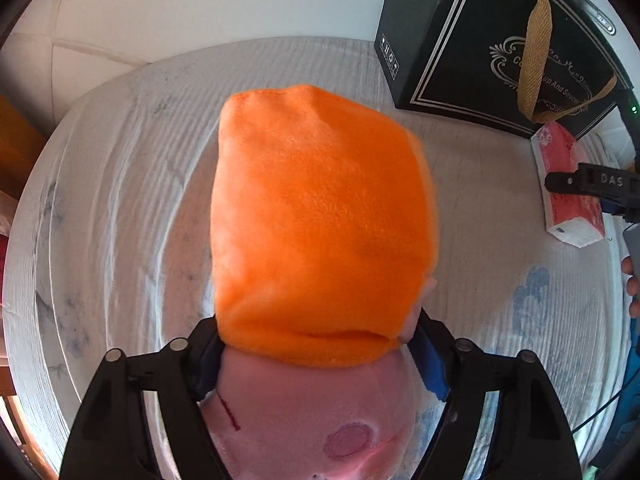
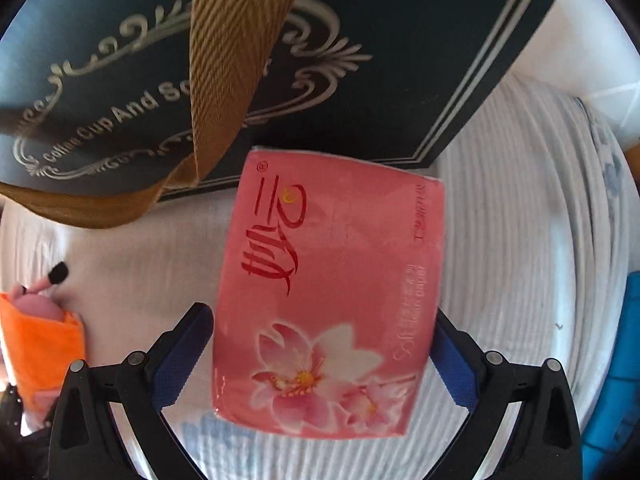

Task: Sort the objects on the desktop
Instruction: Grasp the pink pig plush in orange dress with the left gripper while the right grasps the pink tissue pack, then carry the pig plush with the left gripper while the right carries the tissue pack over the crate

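Observation:
A plush pink pig in an orange dress (image 1: 320,208) lies on the white ribbed cloth (image 1: 120,200). My left gripper (image 1: 316,328) points steeply down at it, and both blue pads press against the toy at its neck, just above the pink head (image 1: 312,420). A pink tissue pack with flower print (image 2: 332,288) lies flat in front of the black box. My right gripper (image 2: 320,314) hangs straight over the pack, its jaws straddling the near end with thin gaps on both sides. In the left wrist view one right finger (image 1: 580,182) shows above the pack (image 1: 554,152).
A black gift box (image 1: 480,40) with a tan woven strap (image 2: 240,60) stands at the back, touching the pack's far end. The toy (image 2: 40,332) lies left of the pack. Something blue (image 2: 616,360) sits at the right edge. A person's fingers (image 1: 630,280) show at the right.

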A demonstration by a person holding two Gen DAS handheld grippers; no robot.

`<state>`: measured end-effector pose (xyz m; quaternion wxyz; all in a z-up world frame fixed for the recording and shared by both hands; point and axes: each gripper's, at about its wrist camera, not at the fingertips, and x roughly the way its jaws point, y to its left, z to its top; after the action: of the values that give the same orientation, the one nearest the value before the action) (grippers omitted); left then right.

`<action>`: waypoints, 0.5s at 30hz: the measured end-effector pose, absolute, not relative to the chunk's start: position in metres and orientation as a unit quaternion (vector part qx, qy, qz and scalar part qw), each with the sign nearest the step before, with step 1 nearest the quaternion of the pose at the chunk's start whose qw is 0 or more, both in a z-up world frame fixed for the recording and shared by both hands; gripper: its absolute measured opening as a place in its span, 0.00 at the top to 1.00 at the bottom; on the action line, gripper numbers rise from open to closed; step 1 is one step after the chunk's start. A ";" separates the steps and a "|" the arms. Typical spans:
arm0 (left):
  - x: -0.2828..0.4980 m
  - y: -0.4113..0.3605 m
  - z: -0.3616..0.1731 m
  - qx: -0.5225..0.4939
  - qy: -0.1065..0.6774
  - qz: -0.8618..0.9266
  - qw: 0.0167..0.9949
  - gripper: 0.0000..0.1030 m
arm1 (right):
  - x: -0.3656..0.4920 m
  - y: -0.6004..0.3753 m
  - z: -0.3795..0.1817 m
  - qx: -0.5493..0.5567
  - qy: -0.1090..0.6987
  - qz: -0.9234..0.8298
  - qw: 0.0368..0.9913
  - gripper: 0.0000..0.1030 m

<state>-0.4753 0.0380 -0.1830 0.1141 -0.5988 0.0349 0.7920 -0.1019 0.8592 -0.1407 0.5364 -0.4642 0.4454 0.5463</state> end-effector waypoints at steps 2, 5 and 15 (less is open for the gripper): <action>-0.468 0.037 -0.177 -0.591 0.034 0.798 0.112 0.31 | -0.101 0.852 -0.135 -0.464 0.427 0.553 0.544 0.10; -0.453 0.035 -0.162 -0.572 0.032 0.813 0.103 0.32 | -0.098 0.833 -0.121 -0.465 0.414 0.571 0.536 0.10; -0.345 0.043 -0.057 -0.458 0.012 0.881 0.119 0.32 | -0.067 0.696 -0.013 -0.384 0.346 0.671 0.532 0.10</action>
<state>-0.3448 0.0432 -0.0571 0.1192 -0.4583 0.0124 0.8807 -0.0672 0.6959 -0.0125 0.5316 -0.3844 0.3462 0.6707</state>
